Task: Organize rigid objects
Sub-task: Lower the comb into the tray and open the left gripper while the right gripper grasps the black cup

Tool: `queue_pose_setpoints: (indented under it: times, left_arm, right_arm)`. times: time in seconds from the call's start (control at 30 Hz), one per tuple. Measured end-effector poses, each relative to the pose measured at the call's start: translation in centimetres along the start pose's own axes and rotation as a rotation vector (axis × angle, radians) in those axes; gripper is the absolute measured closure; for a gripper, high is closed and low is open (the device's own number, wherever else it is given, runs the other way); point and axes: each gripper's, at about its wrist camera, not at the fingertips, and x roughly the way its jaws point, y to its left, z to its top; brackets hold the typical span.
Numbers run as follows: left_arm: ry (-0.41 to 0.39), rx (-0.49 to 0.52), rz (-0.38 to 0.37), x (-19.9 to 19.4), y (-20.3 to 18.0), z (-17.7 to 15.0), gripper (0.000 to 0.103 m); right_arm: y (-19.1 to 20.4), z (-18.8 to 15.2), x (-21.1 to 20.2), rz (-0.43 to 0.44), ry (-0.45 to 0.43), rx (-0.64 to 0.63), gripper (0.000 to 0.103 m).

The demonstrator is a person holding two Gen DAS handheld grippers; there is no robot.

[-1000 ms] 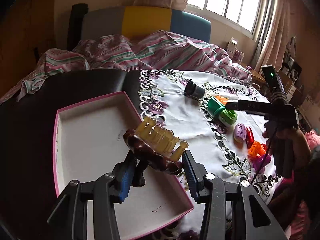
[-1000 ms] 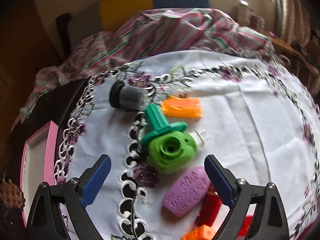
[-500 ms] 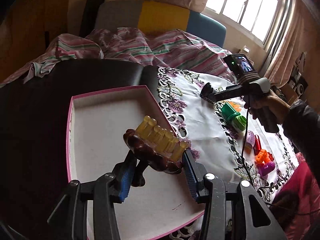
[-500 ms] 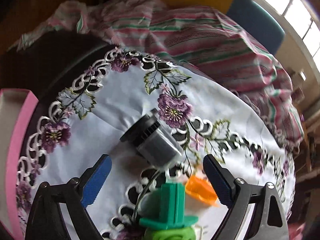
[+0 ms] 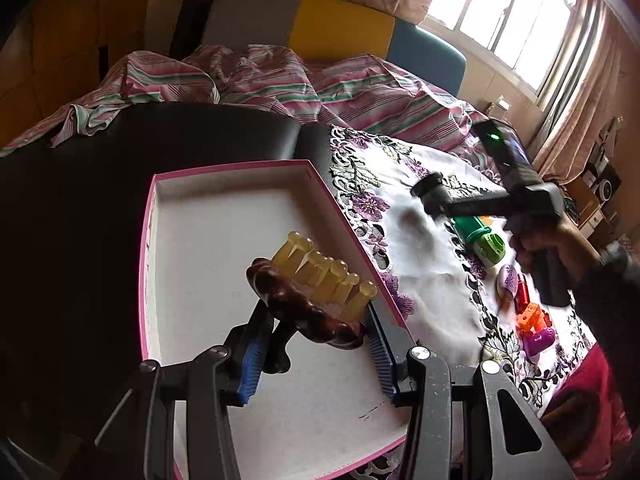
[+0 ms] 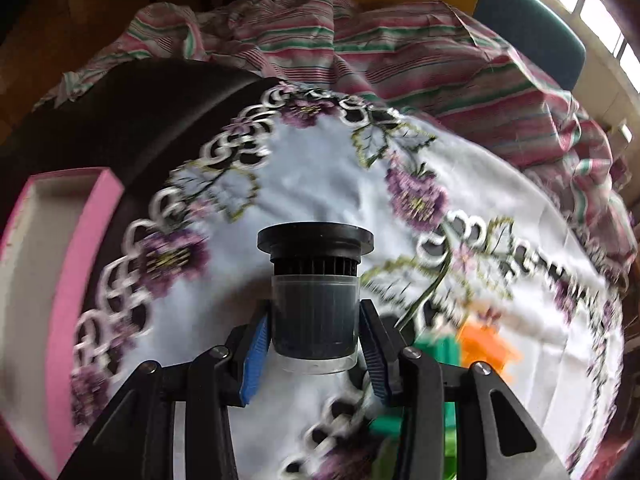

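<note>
With the pink-rimmed white cardboard box [image 5: 224, 240] still bare, the left gripper [image 5: 316, 344] clamps a brown wooden massager with yellow pegs [image 5: 308, 296] above it, the right gripper [image 6: 314, 344] has just closed on a dark ribbed plastic cylinder [image 6: 315, 292] above the embroidered cloth [image 6: 320, 176], and several coloured plastic toys [image 5: 532, 320] remain unsorted.

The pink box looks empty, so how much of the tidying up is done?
Nothing lies in the pink box yet. In hand: the left gripper holds a brown massager with yellow prongs above it, and the right gripper, whose jaws have just been closing, clamps the black-capped cylinder. Left on the embroidered cloth: the green toy, purple oval piece, red piece and orange block.
</note>
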Motion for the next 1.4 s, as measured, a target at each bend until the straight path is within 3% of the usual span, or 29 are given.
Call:
queue_pose_setpoints:
  times: [0.17,0.37,0.87,1.03,1.23,1.4]
  left_arm:
    - [-0.004,-0.003,0.007,-0.5,0.3,-0.7,0.056]
    - [-0.004,-0.017,0.031,-1.4,0.8,-1.7,0.056]
    - [0.002,-0.07,0.106,-2.4,2.7,-3.3,0.056]
    - [-0.012,-0.046,0.141,-1.9,3.3,-2.0,0.056]
    - [-0.002,-0.077,0.114,0.4,4.9,1.1,0.056]
    - [0.01,-0.069,0.137,3.0,5.9,3.6,0.056]
  right_arm:
    - [2.4,-4.2,-2.3,0.087,-0.006,0.025,0.06]
    - [3.0,-7.7,-1.8,0.077,-0.045,0.078,0.06]
    - [3.7,-7.5,-1.1,0.027,-0.048,0.027,0.061]
    - [3.9,-7.4,-1.2,0.013,-0.047,0.011,0.061]
    - [3.9,-7.5,-1.2,0.015,-0.045,0.01,0.061]
    - [3.8,-7.6,-1.2,0.019,-0.044,0.012,0.061]
